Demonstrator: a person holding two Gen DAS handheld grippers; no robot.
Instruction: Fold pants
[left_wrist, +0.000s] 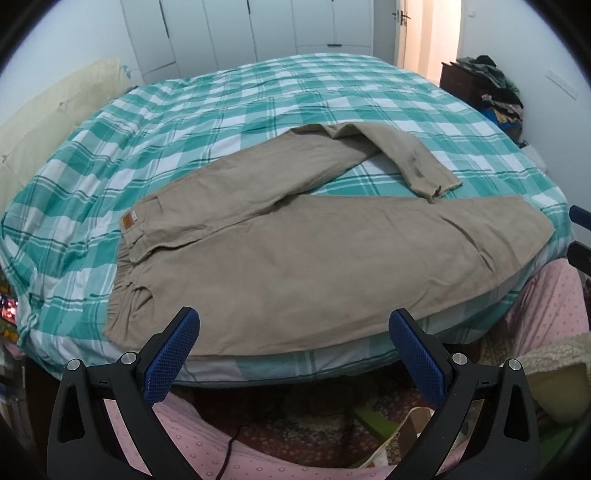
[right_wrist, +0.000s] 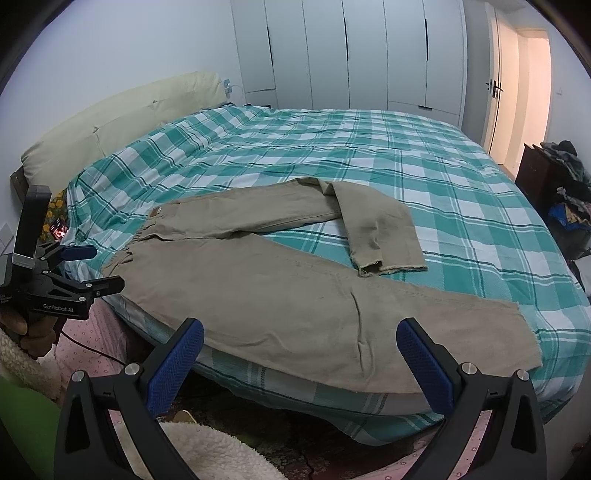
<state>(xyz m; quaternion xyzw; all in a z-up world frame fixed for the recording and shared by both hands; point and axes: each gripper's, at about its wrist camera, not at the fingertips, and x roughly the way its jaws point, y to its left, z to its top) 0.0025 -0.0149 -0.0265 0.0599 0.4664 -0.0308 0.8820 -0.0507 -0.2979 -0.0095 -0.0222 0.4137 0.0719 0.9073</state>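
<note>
Khaki pants (left_wrist: 295, 266) lie flat on the bed's near edge, waistband at the left, legs running right. The near leg lies straight; the far leg is bent back on itself, its cuff (left_wrist: 436, 184) pointing toward me. The pants also show in the right wrist view (right_wrist: 295, 302). My left gripper (left_wrist: 293, 332) is open and empty, held just off the bed edge over the seat of the pants. My right gripper (right_wrist: 299, 339) is open and empty, before the near leg. The left gripper also shows in the right wrist view (right_wrist: 92, 266), at the far left.
The bed (right_wrist: 369, 155) has a teal and white plaid sheet and a cream headboard (right_wrist: 122, 114) at the left. White wardrobes (right_wrist: 351, 55) stand behind it. A dark cabinet piled with clothes (right_wrist: 554, 184) is at the right, beside an open door (right_wrist: 517, 92). A patterned rug (left_wrist: 314, 413) lies below.
</note>
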